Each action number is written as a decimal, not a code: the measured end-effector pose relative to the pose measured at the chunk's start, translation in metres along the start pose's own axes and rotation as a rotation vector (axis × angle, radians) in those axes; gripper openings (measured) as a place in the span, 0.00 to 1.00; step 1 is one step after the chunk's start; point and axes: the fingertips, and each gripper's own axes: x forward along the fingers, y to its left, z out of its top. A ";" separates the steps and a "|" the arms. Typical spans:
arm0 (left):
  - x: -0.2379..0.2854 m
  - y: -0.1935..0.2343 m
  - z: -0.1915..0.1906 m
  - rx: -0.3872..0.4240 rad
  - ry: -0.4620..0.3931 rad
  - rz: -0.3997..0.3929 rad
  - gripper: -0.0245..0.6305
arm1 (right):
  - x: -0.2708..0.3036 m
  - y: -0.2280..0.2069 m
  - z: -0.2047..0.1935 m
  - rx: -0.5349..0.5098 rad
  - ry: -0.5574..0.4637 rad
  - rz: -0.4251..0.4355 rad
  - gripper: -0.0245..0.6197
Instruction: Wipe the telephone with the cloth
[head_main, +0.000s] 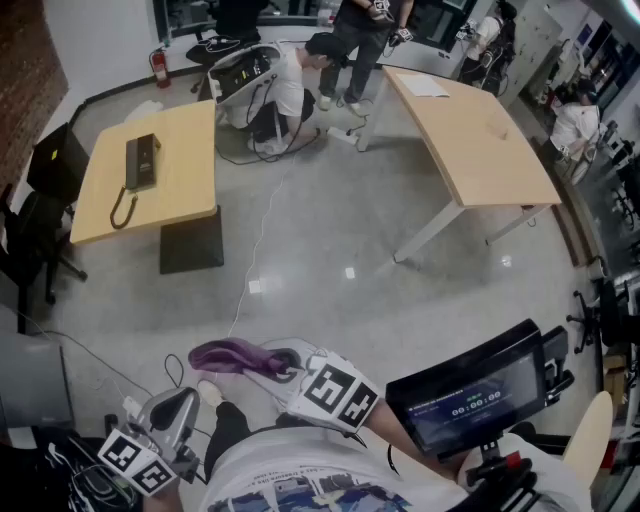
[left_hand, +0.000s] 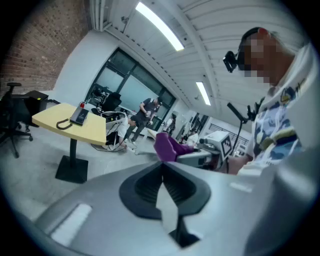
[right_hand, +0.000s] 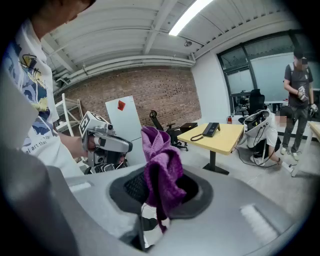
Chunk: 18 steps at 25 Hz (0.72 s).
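A black telephone (head_main: 141, 161) with a coiled cord lies on a small yellow table (head_main: 180, 190) at the far left of the head view. It also shows small in the left gripper view, telephone (left_hand: 79, 115), and in the right gripper view, telephone (right_hand: 210, 129). My right gripper (head_main: 283, 364) is shut on a purple cloth (head_main: 228, 355), which hangs out of its jaws, cloth (right_hand: 161, 172). My left gripper (head_main: 181, 410) is shut with nothing in it, held low by my body. Both grippers are far from the telephone.
A larger yellow table (head_main: 480, 130) stands at the right. Several people (head_main: 365, 45) are at the back, one crouched by equipment (head_main: 240, 70). A black office chair (head_main: 30, 235) sits left of the small table. A cable (head_main: 255, 250) runs over the grey floor. A screen (head_main: 480, 395) hangs near my right side.
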 end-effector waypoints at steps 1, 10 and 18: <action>-0.001 0.000 0.001 0.000 -0.001 0.002 0.04 | -0.001 0.000 0.000 -0.003 0.001 -0.001 0.17; -0.006 0.001 0.002 -0.001 -0.014 0.029 0.04 | -0.002 0.000 0.000 0.002 0.005 0.006 0.17; -0.015 0.007 0.008 0.006 -0.025 0.027 0.04 | 0.002 0.001 0.009 0.012 0.011 -0.007 0.17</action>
